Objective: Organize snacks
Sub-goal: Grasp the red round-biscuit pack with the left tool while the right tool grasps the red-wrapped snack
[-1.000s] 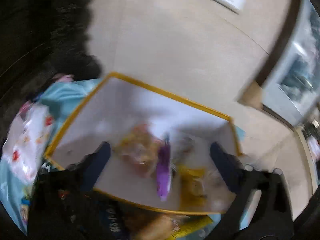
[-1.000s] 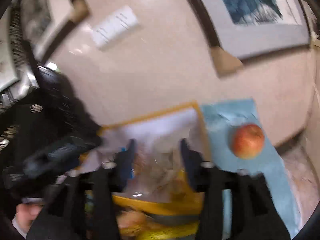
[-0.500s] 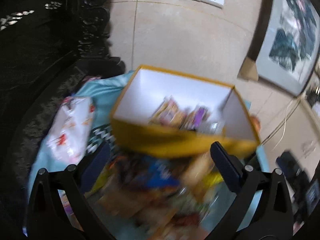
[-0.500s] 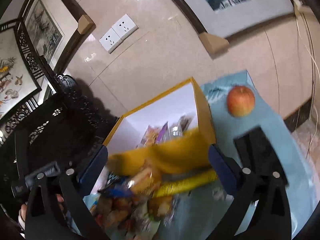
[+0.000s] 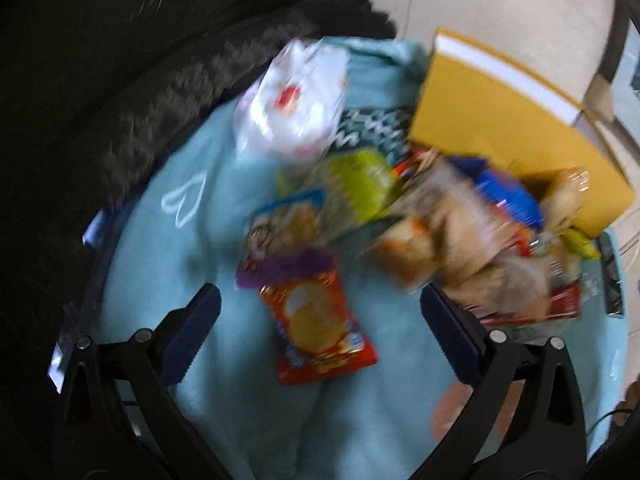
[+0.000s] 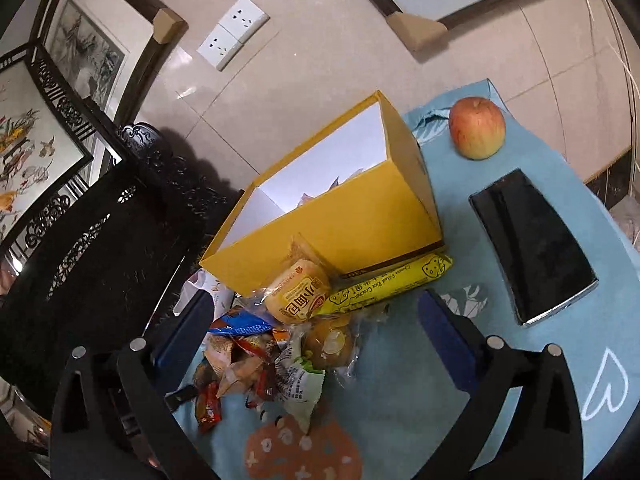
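Observation:
A yellow box (image 6: 352, 220) with a white inside stands on a light blue cloth (image 6: 460, 420); it also shows in the left wrist view (image 5: 500, 120). A pile of snack packs (image 6: 280, 340) lies in front of it, with a wrapped bun (image 6: 298, 292) and a long yellow cracker pack (image 6: 392, 284). My right gripper (image 6: 316, 336) is open and empty above the pile. My left gripper (image 5: 320, 320) is open and empty over a red snack pack (image 5: 320, 332). The left wrist view is blurred.
An apple (image 6: 476, 128) and a black phone (image 6: 532, 244) lie on the cloth right of the box. A white plastic bag (image 5: 296, 96) lies left of the box. A dark carved chair (image 6: 100, 240) stands at the left. A tiled wall stands behind.
Both grippers have drawn back from the box toward me. The right gripper has opened wide. The left view has swung down and left onto the loose packs.

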